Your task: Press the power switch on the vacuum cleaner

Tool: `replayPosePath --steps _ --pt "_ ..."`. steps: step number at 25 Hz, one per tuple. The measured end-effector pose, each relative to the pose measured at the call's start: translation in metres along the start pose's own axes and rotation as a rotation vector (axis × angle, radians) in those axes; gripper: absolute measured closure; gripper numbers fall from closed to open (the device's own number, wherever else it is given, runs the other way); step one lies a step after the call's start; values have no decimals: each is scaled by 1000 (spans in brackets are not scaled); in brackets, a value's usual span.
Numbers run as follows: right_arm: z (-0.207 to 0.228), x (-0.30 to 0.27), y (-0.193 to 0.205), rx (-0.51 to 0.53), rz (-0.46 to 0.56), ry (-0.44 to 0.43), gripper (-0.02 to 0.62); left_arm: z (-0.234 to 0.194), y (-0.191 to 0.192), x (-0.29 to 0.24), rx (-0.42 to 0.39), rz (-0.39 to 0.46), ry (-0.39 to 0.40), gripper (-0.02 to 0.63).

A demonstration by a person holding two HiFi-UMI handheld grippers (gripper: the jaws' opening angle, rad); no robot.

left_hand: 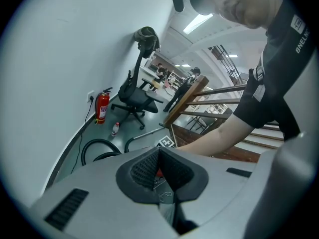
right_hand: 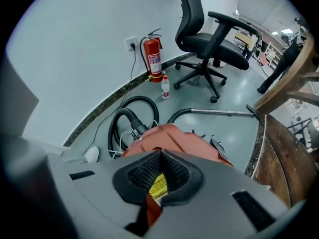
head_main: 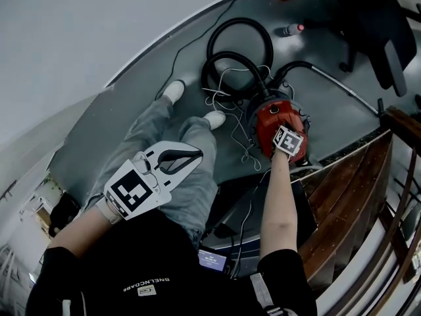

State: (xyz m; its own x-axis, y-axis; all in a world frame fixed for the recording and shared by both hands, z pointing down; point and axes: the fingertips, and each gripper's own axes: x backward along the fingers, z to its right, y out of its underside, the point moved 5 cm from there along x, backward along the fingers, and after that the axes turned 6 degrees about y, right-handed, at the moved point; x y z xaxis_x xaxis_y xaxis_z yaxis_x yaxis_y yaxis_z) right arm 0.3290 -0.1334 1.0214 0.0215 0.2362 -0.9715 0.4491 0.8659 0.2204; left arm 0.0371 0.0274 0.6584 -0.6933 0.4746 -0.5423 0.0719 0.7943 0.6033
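Red housing: the vacuum cleaner (head_main: 268, 118) stands on the grey floor (head_main: 332, 104) beside a wooden stair rail (head_main: 368, 176). Its black hose (head_main: 231, 51) is coiled behind it, and a white cord (head_main: 231, 107) lies loose at its near side.
Right gripper (right_hand: 160, 156): the arm is stretched down to the top of the canister. The jaws are closed tip to tip with nothing held, so they serve as a blunt poker.
Left gripper (left_hand: 159, 151): it is held idle above the person's lap, well apart from the machine. The jaws are pressed together and empty.
Power switch: it cannot be identified in any view. In the head view the marker cube (head_main: 289, 141) covers that part of the canister top.
Switch relative to fingertips: the right gripper view shows the red shell directly ahead of and beneath the closed tips. A yellow label (right_hand: 158, 185) shows through the gap below them. Whether the tips touch the shell cannot be told.
Step in hand: judged to be the final approach or the press itself.
Risk, slip: the tips may skid on the smooth curved plastic and land beside the switch. The cause would be an oblique push.
Risk, shift: the canister may roll or tilt. Nothing steadies it, since the left gripper is away.
Risk, aim: the press is partly blind, because the cube hides the target from above.
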Motion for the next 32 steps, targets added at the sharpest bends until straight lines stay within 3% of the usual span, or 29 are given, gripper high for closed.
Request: replayPosePath --steps 3,8,16,24,32 --pt "-1 -2 2 1 6 2 569 0 0 -3 5 5 4 591" --pt "1 0 3 -88 -18 1 571 1 -5 -1 -2 11 11 591" --pt "-21 24 1 -79 -53 -10 569 0 -13 13 -18 15 25 591" --pt "-59 90 -18 -76 -47 -36 569 4 -39 48 -76 35 65 591" --pt "-102 183 -45 -103 23 -53 570 4 -68 85 -169 43 139 591"
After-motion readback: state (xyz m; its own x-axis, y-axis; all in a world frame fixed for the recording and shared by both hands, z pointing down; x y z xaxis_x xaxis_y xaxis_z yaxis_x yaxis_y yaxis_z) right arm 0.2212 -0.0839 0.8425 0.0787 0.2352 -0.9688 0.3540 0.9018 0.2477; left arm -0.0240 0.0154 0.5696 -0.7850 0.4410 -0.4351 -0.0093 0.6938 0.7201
